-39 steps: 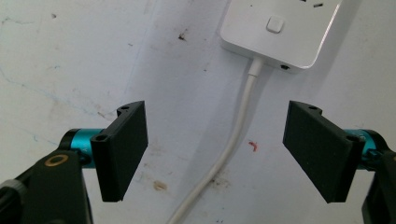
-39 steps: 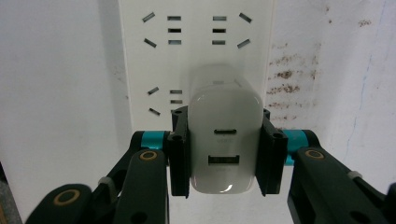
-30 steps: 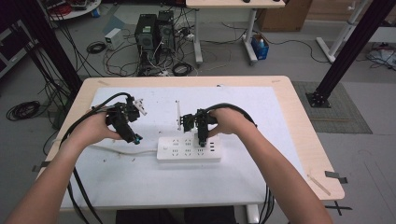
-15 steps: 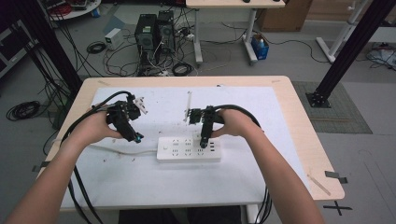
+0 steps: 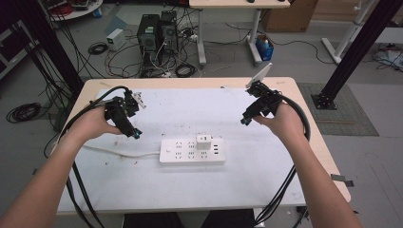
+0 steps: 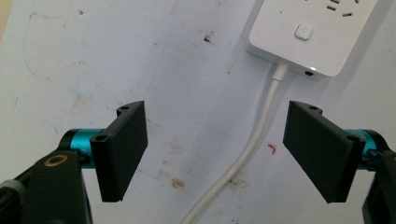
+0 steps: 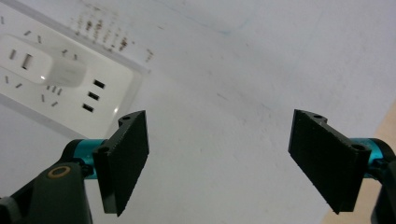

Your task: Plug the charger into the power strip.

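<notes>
the right gripper (image 5: 249, 115) has pulled away from the white rectangular plastic power strip (image 5: 192, 151) to the table's right side, leaving the small white cube charger (image 5: 204, 141) plugged in, so the plugging looks done; its jaws stand wide apart and empty, and the left gripper (image 5: 127, 124) hovers beside the strip's white cable (image 6: 252, 143), equally wide, holding nothing

A lab: computer towers (image 5: 155, 29), tangled floor cables (image 5: 119, 52).

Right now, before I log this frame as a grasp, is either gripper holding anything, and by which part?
Nothing is held. The left gripper and right gripper both have open, empty jaws above the table.
</notes>
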